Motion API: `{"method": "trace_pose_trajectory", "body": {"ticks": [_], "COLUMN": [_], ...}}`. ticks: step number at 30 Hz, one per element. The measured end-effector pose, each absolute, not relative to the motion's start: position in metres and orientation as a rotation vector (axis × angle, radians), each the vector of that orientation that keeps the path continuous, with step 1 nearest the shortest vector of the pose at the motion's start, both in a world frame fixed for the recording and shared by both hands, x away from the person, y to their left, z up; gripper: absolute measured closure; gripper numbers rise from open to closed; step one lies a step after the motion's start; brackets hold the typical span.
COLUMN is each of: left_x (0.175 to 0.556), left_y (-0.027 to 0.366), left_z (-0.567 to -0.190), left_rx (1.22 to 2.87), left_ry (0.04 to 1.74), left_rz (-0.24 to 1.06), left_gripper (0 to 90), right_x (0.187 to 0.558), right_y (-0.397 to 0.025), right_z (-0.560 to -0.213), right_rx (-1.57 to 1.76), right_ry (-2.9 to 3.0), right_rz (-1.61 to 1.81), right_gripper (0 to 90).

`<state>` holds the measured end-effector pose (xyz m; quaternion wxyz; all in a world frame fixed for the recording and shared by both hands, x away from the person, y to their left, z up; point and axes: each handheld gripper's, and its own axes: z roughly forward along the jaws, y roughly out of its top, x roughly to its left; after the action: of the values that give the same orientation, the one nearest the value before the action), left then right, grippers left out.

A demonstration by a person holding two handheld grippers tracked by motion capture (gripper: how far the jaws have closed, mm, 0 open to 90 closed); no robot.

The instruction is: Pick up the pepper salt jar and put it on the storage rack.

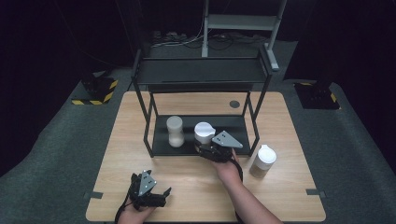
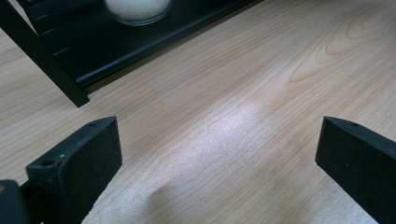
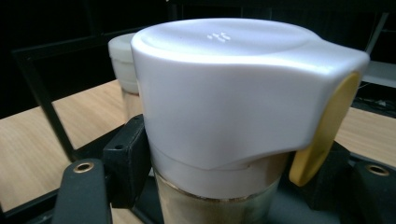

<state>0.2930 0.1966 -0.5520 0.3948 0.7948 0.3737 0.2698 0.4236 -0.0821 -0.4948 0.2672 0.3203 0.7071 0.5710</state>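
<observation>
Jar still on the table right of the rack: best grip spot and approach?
Grip the jar on its clear body just under the white lid, coming level from the person's side. It stands upright and apart from the rack; the round body suits two jaws, while the lid's protruding spout makes it uneven.

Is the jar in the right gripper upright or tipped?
Upright. The jar stands with its white lid level on top, between the right gripper jaws, on the rack's lower shelf.
</observation>
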Motion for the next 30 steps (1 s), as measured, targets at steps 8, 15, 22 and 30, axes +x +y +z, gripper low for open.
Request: {"method": "trace_pose_trajectory", "body": {"ticks": [8, 15, 22, 30], "left_x": [0.293, 0.293, 0.293, 0.293], "left_y": [0.197, 0.197, 0.198, 0.197], "left_z": [-0.552, -0.552, -0.552, -0.552], "left_rx": [2.009, 2.005, 2.003, 2.004], "left_ry": [0.947, 0.949, 0.949, 0.949], "left_rz": [0.679, 0.678, 0.675, 0.676], "left_gripper": [0.6, 0.6, 0.6, 0.6], "right_x": [0.439, 0.449, 0.458, 0.465], "right_y": [-0.077, -0.073, -0.068, -0.063], "right_z": [-0.491, -0.493, -0.495, -0.499], "right_rx": [0.888, 0.905, 0.916, 0.921], "right_ry": [1.899, 1.900, 1.902, 1.912], "right_rz": [1.529, 1.517, 1.505, 1.481], "right_gripper": [30.0, 30.0, 30.0, 30.0]}}
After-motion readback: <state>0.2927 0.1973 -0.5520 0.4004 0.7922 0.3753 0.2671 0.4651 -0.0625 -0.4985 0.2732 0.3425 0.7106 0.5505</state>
